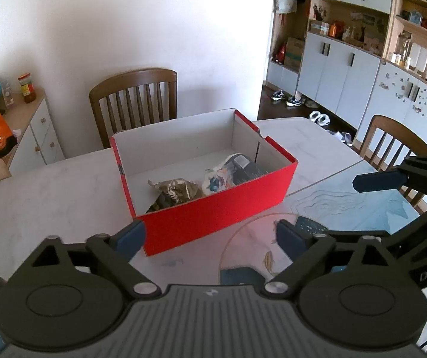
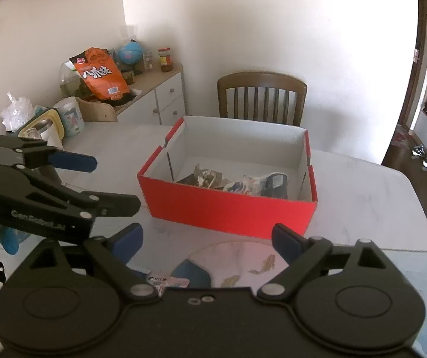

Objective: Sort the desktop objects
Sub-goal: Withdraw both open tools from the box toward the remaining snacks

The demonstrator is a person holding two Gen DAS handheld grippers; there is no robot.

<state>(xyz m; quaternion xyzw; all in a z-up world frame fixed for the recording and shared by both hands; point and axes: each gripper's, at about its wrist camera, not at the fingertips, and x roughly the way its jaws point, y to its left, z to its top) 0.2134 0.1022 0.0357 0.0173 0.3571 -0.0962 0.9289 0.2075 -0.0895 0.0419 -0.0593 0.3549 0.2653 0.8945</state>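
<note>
A red box [image 1: 213,217] with white inside walls stands on the marble table [image 1: 49,197]. In it lie a crumpled brown wrapper [image 1: 174,192], a white printed packet [image 1: 216,179] and a dark grey item [image 1: 249,170]. My left gripper [image 1: 210,238] hovers just before the box's near corner, open, with nothing between its fingers. The right wrist view shows the same box [image 2: 228,208] and wrapper [image 2: 206,176]. My right gripper [image 2: 207,240] is open and empty, short of the box's front wall. Each camera catches the other gripper's blue pad [image 1: 377,180] [image 2: 73,161] at its side.
A round fish-pattern mat [image 2: 243,256] lies under both grippers, with a small printed card [image 2: 165,280] beside it. Wooden chairs [image 1: 134,98] [image 1: 392,146] stand behind and to the right of the table. A mug [image 2: 70,116] and a sideboard with an orange snack bag [image 2: 103,74] are at left.
</note>
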